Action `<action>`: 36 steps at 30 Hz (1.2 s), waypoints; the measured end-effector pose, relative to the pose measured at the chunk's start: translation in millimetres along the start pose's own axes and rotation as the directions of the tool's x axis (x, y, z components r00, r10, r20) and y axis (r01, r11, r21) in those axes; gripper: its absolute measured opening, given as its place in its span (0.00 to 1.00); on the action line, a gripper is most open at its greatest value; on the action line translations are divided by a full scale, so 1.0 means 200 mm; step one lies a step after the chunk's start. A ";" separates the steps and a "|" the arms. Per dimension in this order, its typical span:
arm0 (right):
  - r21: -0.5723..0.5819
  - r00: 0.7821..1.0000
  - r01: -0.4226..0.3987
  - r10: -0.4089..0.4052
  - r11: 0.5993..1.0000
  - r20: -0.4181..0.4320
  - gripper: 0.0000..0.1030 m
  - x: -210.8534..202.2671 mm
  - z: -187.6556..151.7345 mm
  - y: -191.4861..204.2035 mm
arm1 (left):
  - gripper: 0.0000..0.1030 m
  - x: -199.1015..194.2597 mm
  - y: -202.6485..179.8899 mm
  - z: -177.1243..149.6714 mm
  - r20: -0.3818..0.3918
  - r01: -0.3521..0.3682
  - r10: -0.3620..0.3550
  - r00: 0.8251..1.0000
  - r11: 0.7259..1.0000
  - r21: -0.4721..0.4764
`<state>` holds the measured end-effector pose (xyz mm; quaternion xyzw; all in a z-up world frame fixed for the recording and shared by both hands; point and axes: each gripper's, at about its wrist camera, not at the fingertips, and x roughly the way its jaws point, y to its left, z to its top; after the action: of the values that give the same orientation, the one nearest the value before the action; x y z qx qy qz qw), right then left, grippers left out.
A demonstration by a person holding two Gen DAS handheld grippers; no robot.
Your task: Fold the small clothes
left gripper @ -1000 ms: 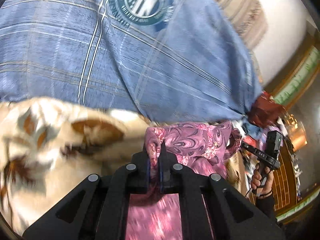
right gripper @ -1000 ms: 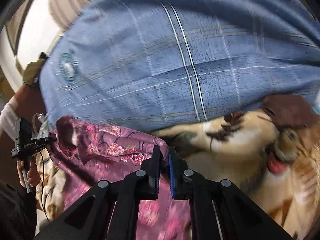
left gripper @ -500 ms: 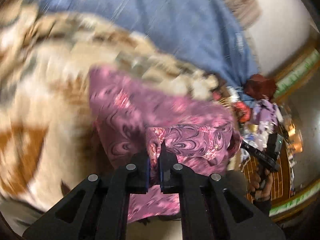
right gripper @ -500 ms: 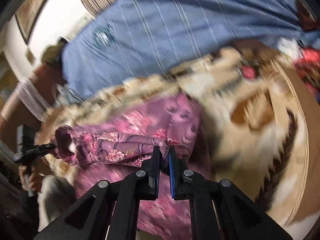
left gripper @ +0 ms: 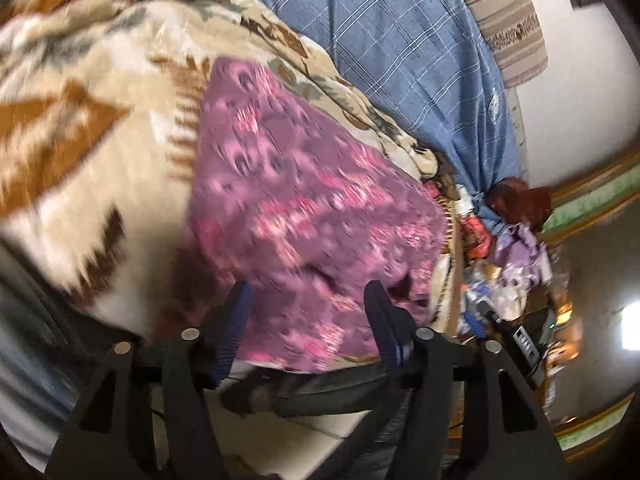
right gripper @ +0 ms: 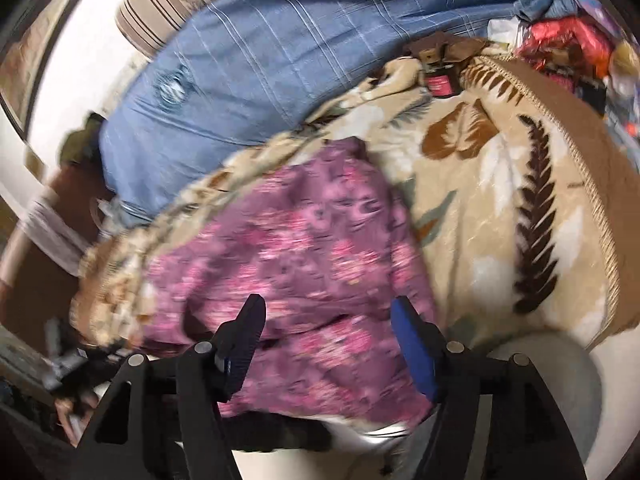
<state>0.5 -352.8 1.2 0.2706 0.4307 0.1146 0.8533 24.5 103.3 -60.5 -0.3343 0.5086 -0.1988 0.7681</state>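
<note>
Jaws of both the left gripper [left gripper: 306, 298] and right gripper [right gripper: 326, 314] are opening, empty, above the pink garment [left gripper: 304, 200] lying on a leaf-patterned blanket [right gripper: 500, 184].

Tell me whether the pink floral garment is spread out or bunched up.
Spread out: the pink floral garment lies flat on the leaf-print blanket, neither opening gripper touching it.

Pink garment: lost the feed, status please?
Both jaws opening: left gripper, right gripper, nothing pinched. Pink garment lying on patterned blanket. Nothing in the way.
</note>
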 end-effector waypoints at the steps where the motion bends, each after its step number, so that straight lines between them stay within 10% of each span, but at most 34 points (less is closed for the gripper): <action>1: 0.015 0.999 -0.031 0.032 0.999 -0.015 0.66 0.03 -0.01 0.02 | 0.57 0.03 -0.01 -0.02 -0.018 0.015 -0.015 1.000 1.000 -0.020; 9: 0.316 0.965 -0.207 0.247 0.926 -0.091 0.66 0.42 -0.15 0.06 | 0.70 0.35 -0.07 -0.12 -0.036 0.143 -0.163 0.986 0.936 -0.323; 14: 0.469 0.970 -0.172 0.232 0.867 -0.072 0.66 0.52 -0.16 0.02 | 0.74 0.41 -0.07 -0.08 0.057 0.096 -0.078 0.995 0.866 -0.490; 20: 0.432 0.988 -0.073 0.123 0.899 -0.090 0.61 0.57 -0.10 0.03 | 0.73 0.52 -0.01 -0.03 0.039 0.050 -0.035 0.999 0.835 -0.548; 21: 0.413 0.991 -0.050 0.097 0.909 -0.094 0.52 0.56 -0.09 0.03 | 0.70 0.52 0.00 -0.03 0.036 0.057 -0.044 0.998 0.840 -0.540; 23: 0.374 0.992 -0.018 0.064 0.927 -0.110 0.32 0.56 -0.10 0.01 | 0.34 0.52 0.01 -0.04 0.028 0.053 -0.045 0.999 0.857 -0.512; 26: 0.310 0.991 -0.003 0.044 0.951 -0.125 0.14 0.55 -0.12 0.01 | 0.18 0.48 0.02 -0.06 0.007 0.053 -0.056 0.998 0.884 -0.465; 36: 0.130 0.994 -0.030 0.043 0.991 -0.096 0.07 0.20 -0.15 0.13 | 0.04 0.20 -0.04 -0.08 0.034 0.136 -0.132 0.991 0.948 -0.288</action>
<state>2.9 -302.7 -25.5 0.3269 0.4738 0.1156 0.8095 27.2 67.2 -84.5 -0.4785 0.5030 -0.1715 0.6990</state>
